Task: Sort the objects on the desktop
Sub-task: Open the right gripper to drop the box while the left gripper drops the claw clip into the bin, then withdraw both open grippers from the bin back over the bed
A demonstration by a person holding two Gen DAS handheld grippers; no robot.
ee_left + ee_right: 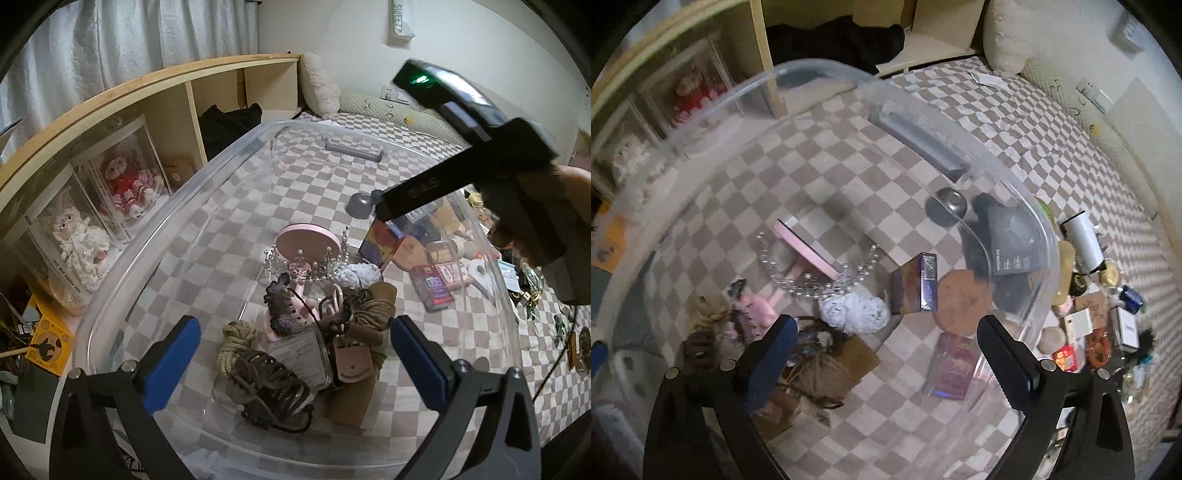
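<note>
The clear storage bin (207, 192) on the checkered bed already holds much of the sorted clutter: the pearl crown (306, 258), rope bundles (236, 343), boxes; the step in hand looks like fetching another piece from the loose pile (1086, 325) beside the bin's right wall; the left hand-held gripper (295, 362) and right hand-held gripper (886, 362) both hover above the bin, jaws wide and empty; next, the right one probably must swing outward over that wall.
</note>
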